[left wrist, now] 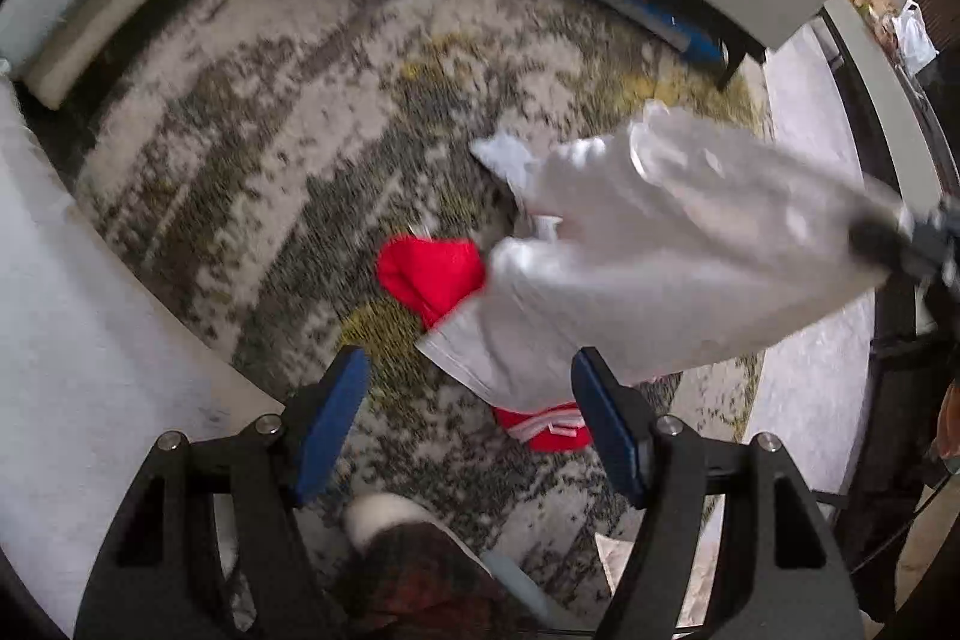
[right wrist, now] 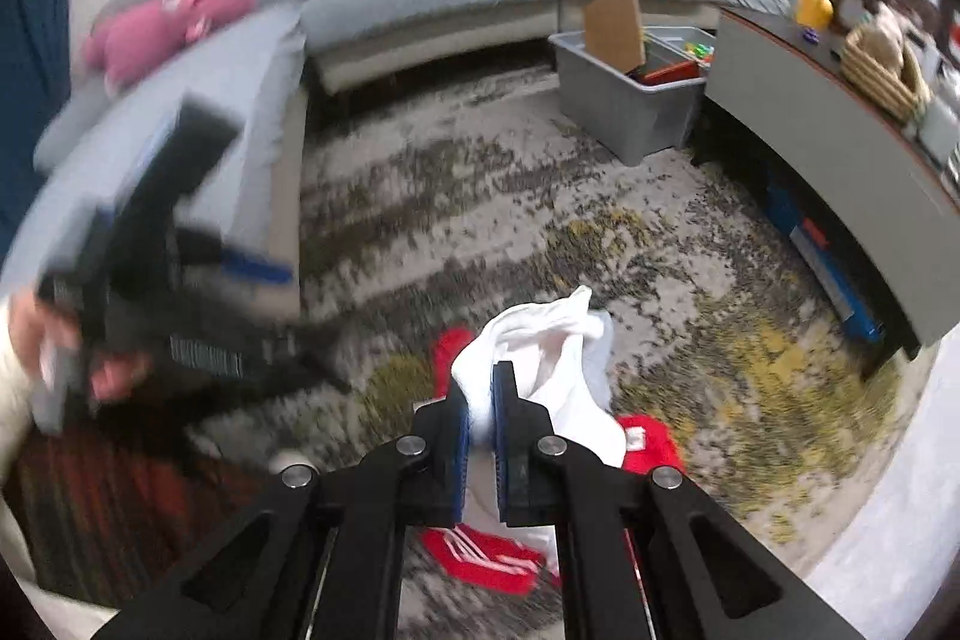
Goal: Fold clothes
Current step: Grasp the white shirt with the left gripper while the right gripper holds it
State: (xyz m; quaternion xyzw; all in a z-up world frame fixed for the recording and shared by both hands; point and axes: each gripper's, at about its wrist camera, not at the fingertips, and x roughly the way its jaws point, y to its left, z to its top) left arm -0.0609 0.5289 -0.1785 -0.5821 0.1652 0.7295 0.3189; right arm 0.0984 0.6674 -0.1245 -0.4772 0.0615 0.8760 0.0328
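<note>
soft, light white cloth (right wrist: pixel 558 340) dangling floppy over the rug (right wrist: pixel 480 196) and the red clothes (left wrist: pixel 432 274), pinched at one edge in the right tool (right wrist: pixel 480 394), left tool (left wrist: pixel 468 400) wide and empty, best grabbed next at a loose corner.

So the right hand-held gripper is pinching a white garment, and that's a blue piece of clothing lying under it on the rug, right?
Not blue. The clothing on the rug is red with white stripes, as the right wrist view shows. The right hand-held gripper is indeed pinching the white garment.
</note>
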